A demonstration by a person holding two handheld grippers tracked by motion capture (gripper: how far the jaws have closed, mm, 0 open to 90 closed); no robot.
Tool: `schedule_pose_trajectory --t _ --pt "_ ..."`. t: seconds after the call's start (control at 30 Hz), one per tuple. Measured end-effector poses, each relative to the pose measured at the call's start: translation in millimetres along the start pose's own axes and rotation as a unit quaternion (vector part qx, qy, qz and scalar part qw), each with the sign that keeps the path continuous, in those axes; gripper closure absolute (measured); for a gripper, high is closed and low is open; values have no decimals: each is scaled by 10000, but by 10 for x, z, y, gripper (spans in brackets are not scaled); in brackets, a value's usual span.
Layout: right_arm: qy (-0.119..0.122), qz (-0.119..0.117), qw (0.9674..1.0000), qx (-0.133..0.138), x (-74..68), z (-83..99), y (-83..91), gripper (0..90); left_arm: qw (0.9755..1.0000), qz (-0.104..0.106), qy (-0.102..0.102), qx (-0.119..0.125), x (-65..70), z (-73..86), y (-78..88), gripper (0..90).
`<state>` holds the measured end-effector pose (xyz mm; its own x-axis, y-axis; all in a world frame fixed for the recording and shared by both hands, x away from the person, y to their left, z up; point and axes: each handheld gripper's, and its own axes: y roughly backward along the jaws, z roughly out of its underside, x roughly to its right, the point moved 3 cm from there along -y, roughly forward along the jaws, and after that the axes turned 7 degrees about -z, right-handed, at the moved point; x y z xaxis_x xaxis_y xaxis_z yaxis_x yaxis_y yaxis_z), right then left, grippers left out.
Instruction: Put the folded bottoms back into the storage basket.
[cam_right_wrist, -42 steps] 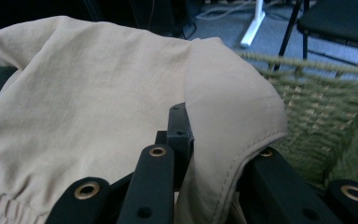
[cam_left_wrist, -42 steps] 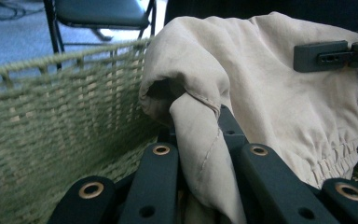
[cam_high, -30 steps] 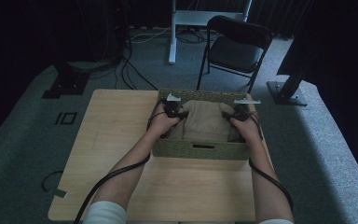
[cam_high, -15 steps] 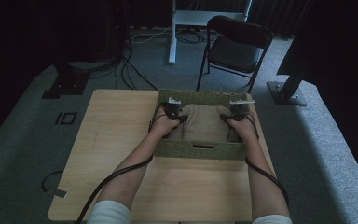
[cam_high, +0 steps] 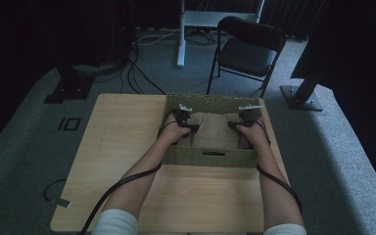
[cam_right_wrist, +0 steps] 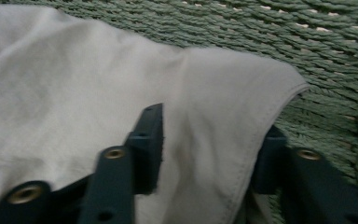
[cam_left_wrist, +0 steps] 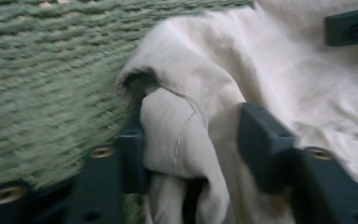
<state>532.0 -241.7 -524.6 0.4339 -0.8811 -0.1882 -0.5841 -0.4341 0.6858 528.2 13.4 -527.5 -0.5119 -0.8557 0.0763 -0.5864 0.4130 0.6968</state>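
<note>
Both the left gripper (cam_left_wrist: 191,144) and right gripper (cam_right_wrist: 209,149) have just been opening (beige cloth (cam_high: 214,128) between the jaws) inside the green basket (cam_high: 210,157).

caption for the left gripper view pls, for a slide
Left gripper jaws, just opened, straddle a fold of beige cloth inside the green woven basket.

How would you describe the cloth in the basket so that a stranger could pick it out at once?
Find the wooden table, then the green woven basket at its far right. Inside lies the beige cloth, crumpled and soft, the one pale thing against the green weave.
</note>
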Motion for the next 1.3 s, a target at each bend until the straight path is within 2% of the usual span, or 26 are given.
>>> schedule_pose_trajectory --t 0.07,0.13,0.17,0.23,0.3,0.4,0.47,0.53,0.63,0.73,0.8,0.87,1.03,1.1,1.3 --pt "46 95 9999 63 -2 -17 6 418 9998 -152 -27 140 -18 -20 5 373" --pt "78 155 9998 117 0 -31 15 354 9995 -206 -97 218 -42 -35 19 365" --pt "110 178 9997 137 8 -37 20 313 9994 -243 -129 209 -53 -40 28 327" --pt "-40 96 9998 150 18 -36 28 263 9994 -230 -179 206 -63 -52 52 304" --pt "-60 -40 9998 199 6 -31 37 218 9993 -251 -150 234 -71 -71 80 274" --pt "16 -58 9997 224 -10 -43 74 198 9992 -144 -118 349 -63 -129 152 259" --pt "52 -54 9994 350 -19 -75 122 185 9990 -140 -90 416 -55 -176 222 258" --pt "29 -116 9987 490 -38 -114 176 173 9983 -42 -76 582 -33 -236 299 250" --pt "146 -87 9981 593 -66 -167 266 146 9973 80 -124 718 11 -318 424 205" --pt "187 -163 9972 701 -117 -210 349 145 9967 246 -95 765 53 -381 542 205" --pt "222 -153 9969 741 -142 -228 394 144 9962 284 -71 823 68 -407 601 203" --pt "243 -152 9964 798 -165 -243 435 143 9961 321 -140 809 78 -413 652 203" --pt "323 -222 9960 807 -235 -266 521 143 9960 434 -165 761 88 -378 741 203" --pt "371 -228 9962 750 -266 -271 562 143 9956 522 -146 762 104 -359 778 203" --pt "441 -264 9954 805 -321 -286 677 143 9945 696 -197 754 140 -342 892 203"
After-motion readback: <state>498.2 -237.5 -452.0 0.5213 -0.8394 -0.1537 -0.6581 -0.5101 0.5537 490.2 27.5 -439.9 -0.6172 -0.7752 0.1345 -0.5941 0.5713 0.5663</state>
